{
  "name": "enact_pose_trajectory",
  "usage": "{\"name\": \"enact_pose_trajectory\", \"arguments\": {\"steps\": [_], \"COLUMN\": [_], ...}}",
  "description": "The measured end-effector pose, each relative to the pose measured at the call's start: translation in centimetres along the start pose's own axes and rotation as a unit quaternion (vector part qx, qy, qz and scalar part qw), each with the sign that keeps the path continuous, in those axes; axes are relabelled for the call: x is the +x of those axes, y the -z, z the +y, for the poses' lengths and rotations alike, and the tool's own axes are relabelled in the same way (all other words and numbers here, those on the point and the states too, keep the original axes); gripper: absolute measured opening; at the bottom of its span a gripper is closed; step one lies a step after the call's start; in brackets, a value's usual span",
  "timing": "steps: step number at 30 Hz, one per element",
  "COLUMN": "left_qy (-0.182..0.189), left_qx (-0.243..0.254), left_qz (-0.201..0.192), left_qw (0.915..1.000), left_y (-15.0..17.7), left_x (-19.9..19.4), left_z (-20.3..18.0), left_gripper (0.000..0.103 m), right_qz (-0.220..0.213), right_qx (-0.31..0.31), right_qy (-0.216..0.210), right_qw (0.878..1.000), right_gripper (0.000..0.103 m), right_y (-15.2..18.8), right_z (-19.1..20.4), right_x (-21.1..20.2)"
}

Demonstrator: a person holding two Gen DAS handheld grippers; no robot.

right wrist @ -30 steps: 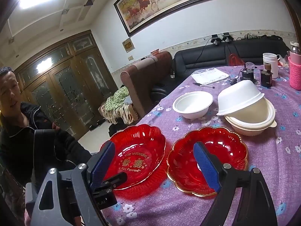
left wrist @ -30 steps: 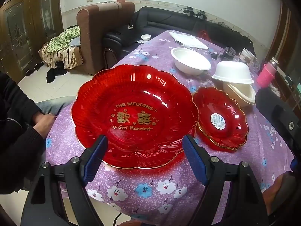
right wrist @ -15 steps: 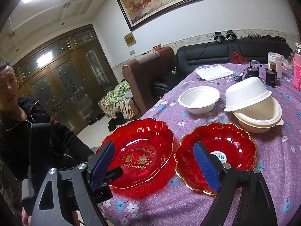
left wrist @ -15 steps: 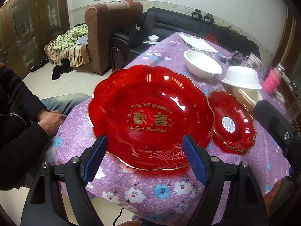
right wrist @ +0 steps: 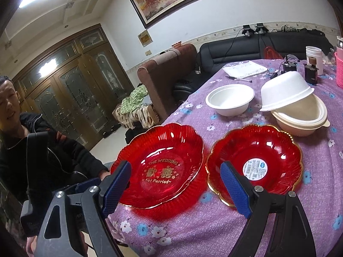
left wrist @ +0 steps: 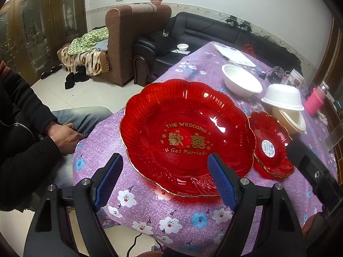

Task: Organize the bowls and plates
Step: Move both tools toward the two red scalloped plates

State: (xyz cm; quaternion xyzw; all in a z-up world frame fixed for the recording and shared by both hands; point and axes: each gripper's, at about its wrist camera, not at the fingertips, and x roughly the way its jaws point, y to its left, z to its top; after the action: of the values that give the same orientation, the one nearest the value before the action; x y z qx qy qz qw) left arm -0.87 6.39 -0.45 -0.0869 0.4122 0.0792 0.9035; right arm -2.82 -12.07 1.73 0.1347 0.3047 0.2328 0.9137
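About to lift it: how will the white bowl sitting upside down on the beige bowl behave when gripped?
The upside-down white bowl looks like thin foam, so probably very light and crushable. It rests tilted on the beige bowl, so a nudge may slide it off. Its matte surface should give fair grip.

Two red scalloped plates side by side low in the right wrist frame: lettered plate (right wrist: 165, 167) left, stickered plate (right wrist: 255, 162) right. Behind, upright white bowl (right wrist: 230, 99); overturned white bowl (right wrist: 286, 93) tilted atop cream bowl (right wrist: 302, 117).

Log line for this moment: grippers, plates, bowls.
left gripper: open, empty | right gripper: open, empty | wedding plate, sticker plate: side by side | white bowl: upright | inverted bowl: on beige bowl
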Motion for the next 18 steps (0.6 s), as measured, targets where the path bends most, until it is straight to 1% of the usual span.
{"name": "enact_pose_trajectory", "arguments": {"steps": [10, 18], "left_qy": [-0.006, -0.005], "left_qx": [-0.008, -0.009], "left_qz": [0.003, 0.005], "left_qw": [0.9999, 0.9999], "left_y": [-0.1, -0.1], "left_x": [0.7, 1.1], "left_z": [0.4, 0.5], "left_gripper": [0.082, 0.082], "right_qz": [0.025, 0.030], "right_qx": [0.019, 0.042], "right_qy": [-0.008, -0.011], "right_qw": [0.999, 0.999], "right_gripper": [0.087, 0.087], "right_y": [0.6, 0.5], "right_z": [-0.1, -0.8], "right_x": [1.2, 1.8]}}
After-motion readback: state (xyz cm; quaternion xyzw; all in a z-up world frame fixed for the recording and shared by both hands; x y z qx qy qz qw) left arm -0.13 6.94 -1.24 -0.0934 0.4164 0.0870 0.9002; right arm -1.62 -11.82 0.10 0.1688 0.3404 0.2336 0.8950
